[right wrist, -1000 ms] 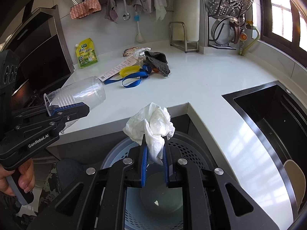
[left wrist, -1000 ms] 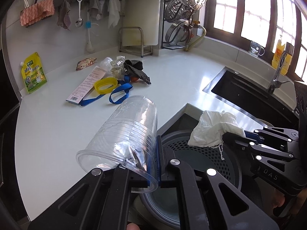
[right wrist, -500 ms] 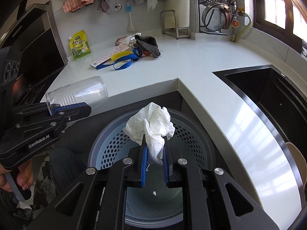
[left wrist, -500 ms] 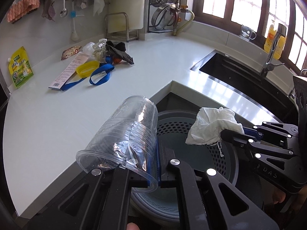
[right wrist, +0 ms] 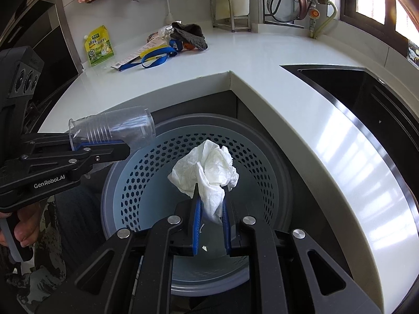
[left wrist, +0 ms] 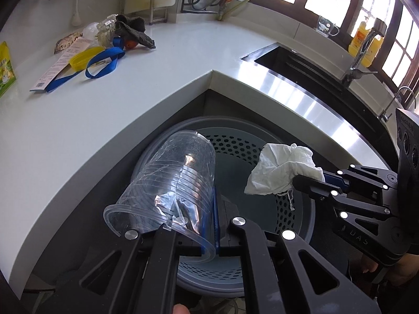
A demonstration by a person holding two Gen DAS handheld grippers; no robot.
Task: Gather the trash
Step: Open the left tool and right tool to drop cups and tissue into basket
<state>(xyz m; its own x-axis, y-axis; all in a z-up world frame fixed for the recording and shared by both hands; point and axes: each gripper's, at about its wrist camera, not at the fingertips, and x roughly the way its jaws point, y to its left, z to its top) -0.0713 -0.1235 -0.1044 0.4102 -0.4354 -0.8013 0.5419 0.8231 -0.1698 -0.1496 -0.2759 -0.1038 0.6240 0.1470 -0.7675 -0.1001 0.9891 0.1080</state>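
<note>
My left gripper (left wrist: 195, 219) is shut on the rim of a clear plastic cup (left wrist: 175, 180), held on its side over the left rim of the grey perforated bin (left wrist: 296, 209). The cup also shows in the right wrist view (right wrist: 115, 128). My right gripper (right wrist: 210, 206) is shut on a crumpled white tissue (right wrist: 207, 167) and holds it above the middle of the bin (right wrist: 146, 162). The tissue shows in the left wrist view (left wrist: 280, 167), with the right gripper (left wrist: 309, 180) to the right of the cup.
The bin stands below the inner corner of the white counter (left wrist: 78, 110). More trash lies at the back of the counter: blue straps (left wrist: 102, 62), a yellow ring (left wrist: 82, 59), a paper slip (left wrist: 57, 68), a dark cloth (left wrist: 133, 30). A sink (left wrist: 314, 78) is on the right.
Both grippers have moved back from the counter and down over the bin, each holding its item. The bin now fills the lower part of both views.
</note>
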